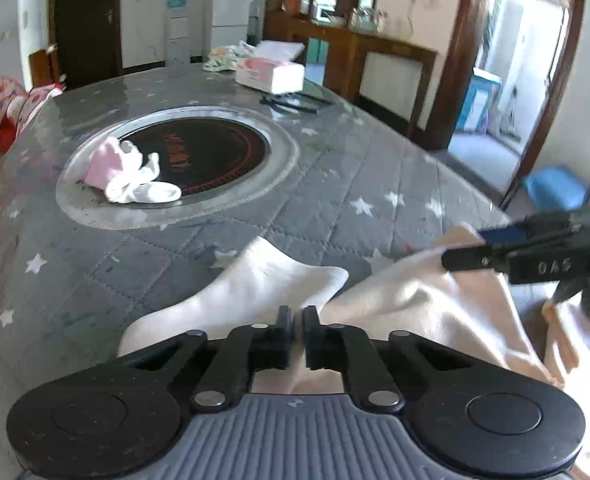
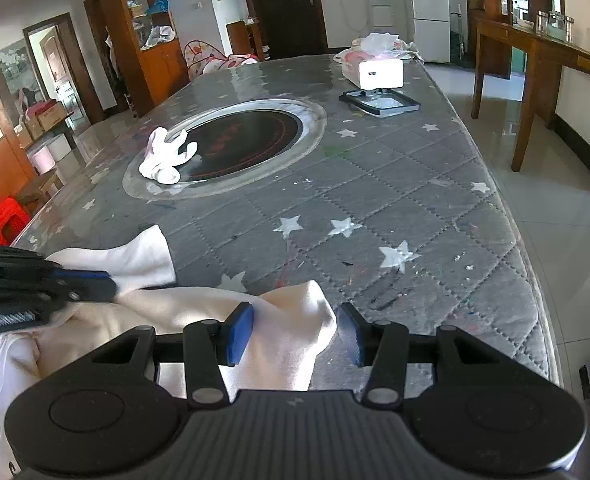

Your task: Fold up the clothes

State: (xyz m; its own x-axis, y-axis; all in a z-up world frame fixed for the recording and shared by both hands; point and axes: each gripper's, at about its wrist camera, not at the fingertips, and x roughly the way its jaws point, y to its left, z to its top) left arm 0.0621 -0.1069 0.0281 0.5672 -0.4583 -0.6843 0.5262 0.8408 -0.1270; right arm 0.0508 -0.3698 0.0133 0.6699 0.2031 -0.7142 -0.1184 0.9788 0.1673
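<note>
A cream garment (image 1: 399, 300) lies at the near edge of the grey star-patterned table (image 1: 327, 184). My left gripper (image 1: 298, 316) is shut on a fold of the garment. My right gripper (image 2: 295, 324) is open, its blue pads (image 2: 241, 334) straddling a raised corner of the garment (image 2: 295, 320). In the left wrist view the right gripper (image 1: 467, 250) reaches in from the right over the cloth. In the right wrist view the left gripper (image 2: 95, 280) shows at the left on the garment.
A small pink and white garment (image 1: 129, 172) lies on the rim of the round black cooktop (image 1: 207, 156) set in the table. A tissue box (image 1: 269, 74) and a black tray (image 2: 379, 102) sit at the far end. The table edge runs along the right.
</note>
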